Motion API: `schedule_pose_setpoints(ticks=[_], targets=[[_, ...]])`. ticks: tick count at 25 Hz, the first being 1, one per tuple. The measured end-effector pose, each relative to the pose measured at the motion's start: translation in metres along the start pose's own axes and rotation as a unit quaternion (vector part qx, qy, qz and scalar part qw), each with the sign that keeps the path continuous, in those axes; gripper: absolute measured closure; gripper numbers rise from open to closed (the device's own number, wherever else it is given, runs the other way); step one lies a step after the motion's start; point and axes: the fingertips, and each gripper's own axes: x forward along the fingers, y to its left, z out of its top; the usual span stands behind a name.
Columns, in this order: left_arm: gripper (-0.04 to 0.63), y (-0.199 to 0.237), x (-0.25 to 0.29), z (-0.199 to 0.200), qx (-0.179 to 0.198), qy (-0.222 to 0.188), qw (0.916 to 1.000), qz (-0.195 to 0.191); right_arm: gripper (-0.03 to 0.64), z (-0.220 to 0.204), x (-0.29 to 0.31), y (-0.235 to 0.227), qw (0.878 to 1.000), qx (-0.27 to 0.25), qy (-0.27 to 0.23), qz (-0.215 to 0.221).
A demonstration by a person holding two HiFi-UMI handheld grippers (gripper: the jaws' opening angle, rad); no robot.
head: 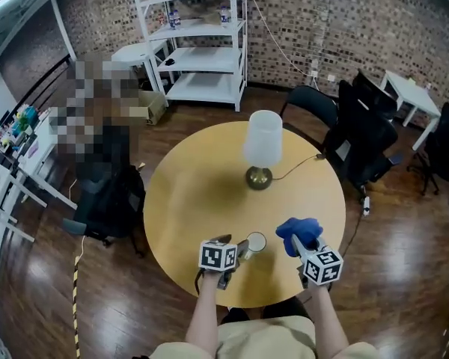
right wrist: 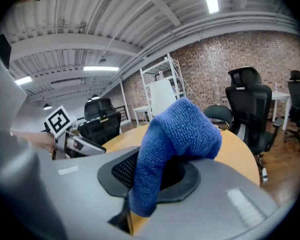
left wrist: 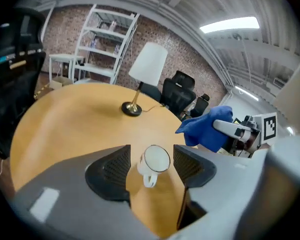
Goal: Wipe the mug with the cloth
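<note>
Round wooden counter (head: 202,193), mostly bare. Lamp (head: 262,144) near its far side: white shade, brass base, cord (head: 295,167) running off the right edge. White shelving unit (head: 206,36) against the brick wall. Black office chairs (head: 367,137) to the right, white desk (head: 413,96) beyond them. Dark wood floor.

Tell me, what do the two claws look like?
The left claw and right claw are smooth grey plastic with black dimpled pads. Each carries a white cube printed with black square markers. The forearms show no sleeves, and the clothing below is beige.
</note>
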Motion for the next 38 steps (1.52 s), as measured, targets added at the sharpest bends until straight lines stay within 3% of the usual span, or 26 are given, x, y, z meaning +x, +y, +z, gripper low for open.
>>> schedule_pose_setpoints(ticks=[3, 6, 10, 11, 14, 17, 19, 22, 25, 29, 31, 34, 38], targets=[[0.334, -0.002, 0.033, -0.017, 0.010, 0.064, 0.9977, -0.018, 0.540, -0.030, 0.012, -0.020, 0.999, 0.008, 0.036, -0.002], [0.333, 0.003, 0.067, -0.025, 0.029, 0.114, 0.9930, -0.011, 0.540, -0.044, 0.034, -0.036, 0.998, 0.006, 0.063, 0.013], [0.348, 0.005, 0.100, -0.059, 0.053, 0.209, 0.9765, 0.000, 0.540, -0.059, 0.053, -0.042, 0.995, -0.005, 0.090, 0.045], [0.363, 0.009, 0.106, -0.063, 0.048, 0.218, 0.9747, 0.010, 0.540, -0.061, 0.058, -0.044, 0.994, -0.015, 0.093, 0.053], [0.507, 0.023, 0.115, -0.066, 0.008, 0.207, 0.9774, 0.042, 0.540, -0.070, 0.070, -0.038, 0.988, -0.057, 0.108, 0.098], [0.536, 0.033, 0.118, -0.068, -0.020, 0.203, 0.9781, 0.044, 0.540, -0.084, 0.083, -0.030, 0.974, -0.099, 0.137, 0.154], [0.563, 0.048, 0.119, -0.076, -0.060, 0.216, 0.9738, 0.038, 0.540, -0.096, 0.095, -0.020, 0.956, -0.134, 0.172, 0.198], [0.560, 0.062, 0.120, -0.084, -0.121, 0.227, 0.9662, -0.006, 0.540, -0.117, 0.115, 0.001, 0.906, -0.220, 0.238, 0.273], [0.560, 0.063, 0.123, -0.081, -0.109, 0.245, 0.9628, -0.036, 0.540, -0.117, 0.135, 0.026, 0.850, -0.294, 0.276, 0.340], [0.560, 0.064, 0.127, -0.075, -0.085, 0.273, 0.9569, -0.051, 0.540, -0.121, 0.153, 0.055, 0.770, -0.355, 0.324, 0.420], [0.558, 0.063, 0.129, -0.077, -0.091, 0.278, 0.9547, -0.054, 0.540, -0.124, 0.152, 0.059, 0.742, -0.372, 0.343, 0.439], [0.560, 0.063, 0.129, -0.080, -0.128, 0.270, 0.9527, -0.056, 0.540, -0.126, 0.145, 0.062, 0.726, -0.389, 0.345, 0.450], [0.549, 0.065, 0.125, -0.082, -0.178, 0.261, 0.9475, -0.046, 0.540, -0.125, 0.135, 0.071, 0.729, -0.412, 0.328, 0.437]])
